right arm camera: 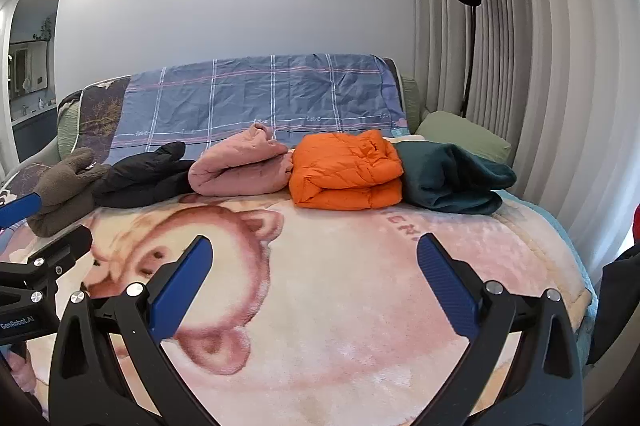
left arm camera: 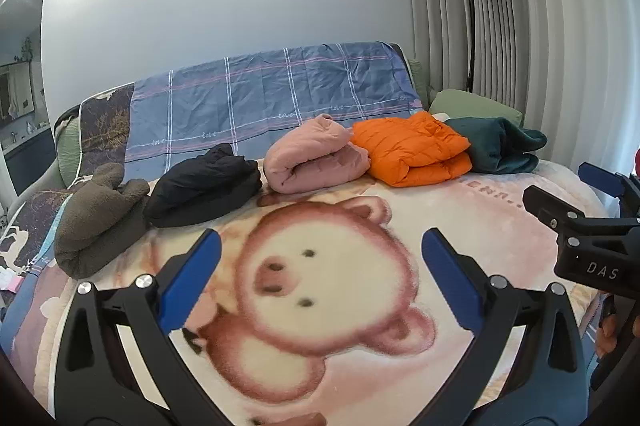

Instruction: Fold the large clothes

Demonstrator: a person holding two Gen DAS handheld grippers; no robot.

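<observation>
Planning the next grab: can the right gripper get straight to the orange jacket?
Probably yes. The right gripper is open over bare bear blanket, and nothing lies between it and the orange jacket, though the pink garment and teal one press against its sides.

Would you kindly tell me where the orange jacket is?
In both views, the orange jacket lies folded at the bed's far side, between the pink garment and the teal garment.

"das" on right gripper [left arm camera: 560, 195]; "genrobot.ai" on left gripper [right arm camera: 52, 222]; "love" on plaid sheet [left arm camera: 280, 93]
</observation>
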